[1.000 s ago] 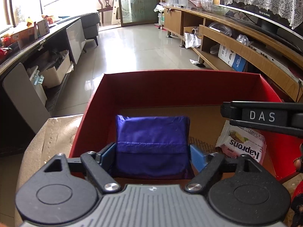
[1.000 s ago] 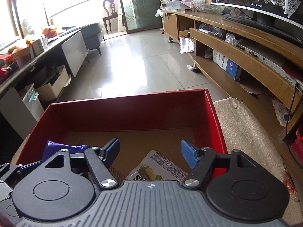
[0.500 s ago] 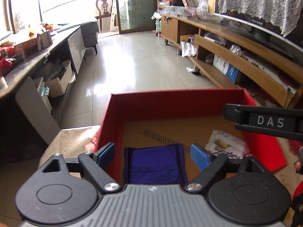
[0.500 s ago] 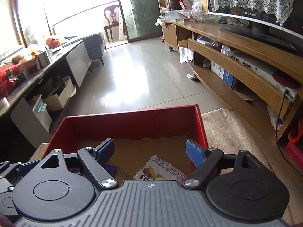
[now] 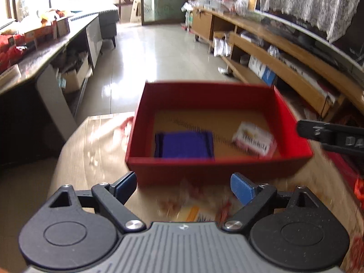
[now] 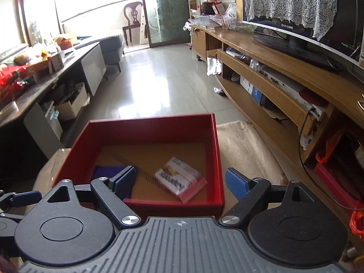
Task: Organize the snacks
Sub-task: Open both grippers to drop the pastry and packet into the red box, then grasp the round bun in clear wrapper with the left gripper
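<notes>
Both tools hang wide and empty, jaws just opened: left tool (image 5: 183,187), right tool (image 6: 179,182). Ahead, beyond them, the red box (image 5: 227,166) holds a blue packet (image 5: 184,144) left, a white snack pack (image 6: 180,182) right.

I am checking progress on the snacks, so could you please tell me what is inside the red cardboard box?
The red cardboard box holds a dark blue flat packet and a white-and-red snack packet. Anything beneath them is covered.
</notes>
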